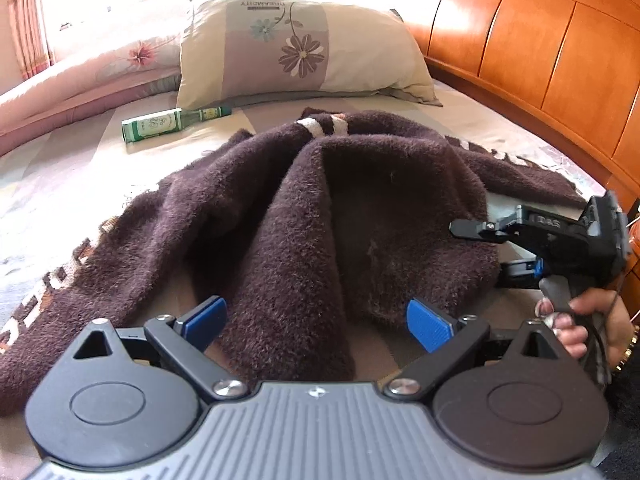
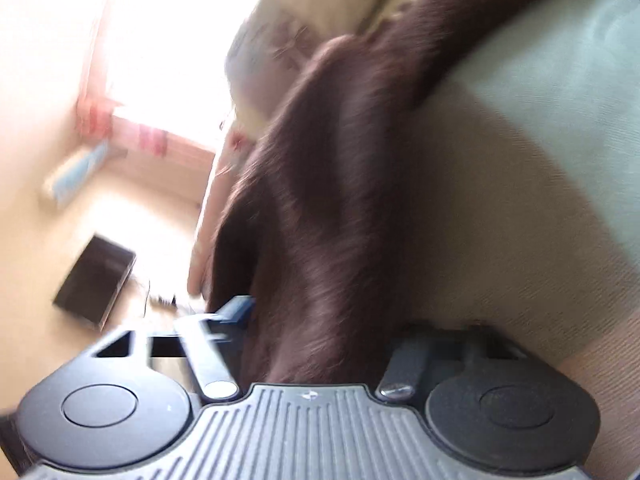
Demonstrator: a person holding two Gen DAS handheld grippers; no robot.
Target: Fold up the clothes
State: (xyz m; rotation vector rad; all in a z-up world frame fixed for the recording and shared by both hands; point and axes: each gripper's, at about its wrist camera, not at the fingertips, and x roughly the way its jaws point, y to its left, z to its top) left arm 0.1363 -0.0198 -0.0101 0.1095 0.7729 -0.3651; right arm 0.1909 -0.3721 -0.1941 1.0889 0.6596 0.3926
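Looking along our left gripper (image 1: 316, 322), we see its blue pads spread wide around a fold of the dark brown fuzzy sweater (image 1: 304, 200) heaped on the bed (image 1: 72, 160). Our right gripper (image 2: 320, 332) shows sweater between its fingers; whether they pinch it we cannot tell.

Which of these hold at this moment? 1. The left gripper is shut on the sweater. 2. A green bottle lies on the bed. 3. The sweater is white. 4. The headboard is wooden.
1. False: the left gripper stands open, with a fold of the brown sweater between its pads, unpinched.
2. True: the green bottle lies by the pillow.
3. False: it is dark brown with light stripes.
4. True: the headboard is orange-brown wood.
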